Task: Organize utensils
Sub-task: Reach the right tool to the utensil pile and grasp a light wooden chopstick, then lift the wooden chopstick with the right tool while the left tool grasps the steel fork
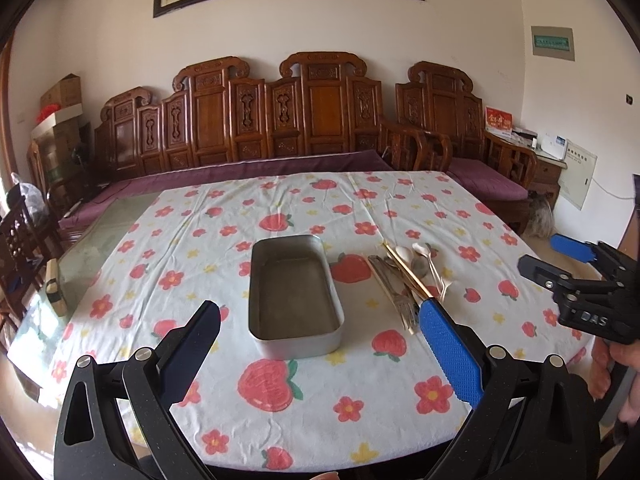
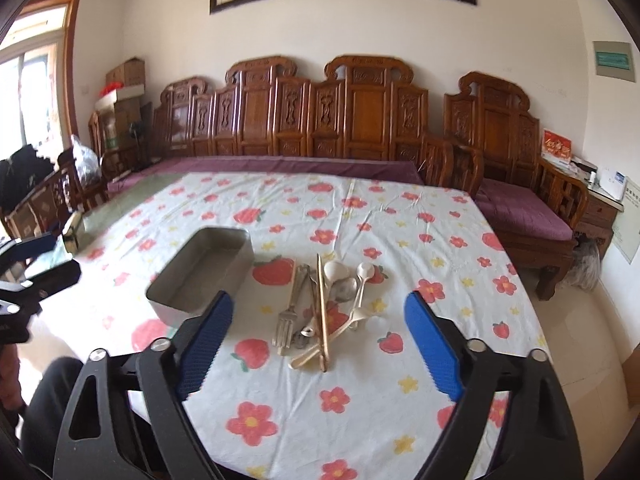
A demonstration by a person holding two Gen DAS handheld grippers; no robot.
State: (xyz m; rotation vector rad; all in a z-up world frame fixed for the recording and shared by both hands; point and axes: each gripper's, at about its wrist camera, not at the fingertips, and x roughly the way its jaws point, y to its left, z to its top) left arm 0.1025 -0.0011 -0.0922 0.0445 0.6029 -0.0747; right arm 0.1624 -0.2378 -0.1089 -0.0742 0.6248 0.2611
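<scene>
An empty rectangular metal tin (image 1: 296, 346) stands in the middle of the flowered tablecloth (image 1: 280, 400). To its right lies a loose pile of utensils (image 1: 408, 280). In the right wrist view the pile shows a metal fork (image 2: 286, 320), a pair of chopsticks (image 2: 321, 312), pale spoons (image 2: 362, 280) and a metal spoon (image 2: 346, 288), with the tin (image 2: 244, 256) to their left. My left gripper (image 1: 320, 308) hangs open above the near end of the tin, holding nothing. My right gripper (image 2: 320, 300) is open above the pile, its blue pads clear of every utensil. It also shows in the left wrist view as the right gripper (image 1: 544, 254).
A small block (image 2: 74, 232) sits on the bare glass table top left of the cloth. A carved wooden bench (image 1: 280, 120) with purple cushions runs behind the table, and an armchair (image 2: 520, 184) stands at the right. A person's hand (image 1: 628, 360) holds the right gripper.
</scene>
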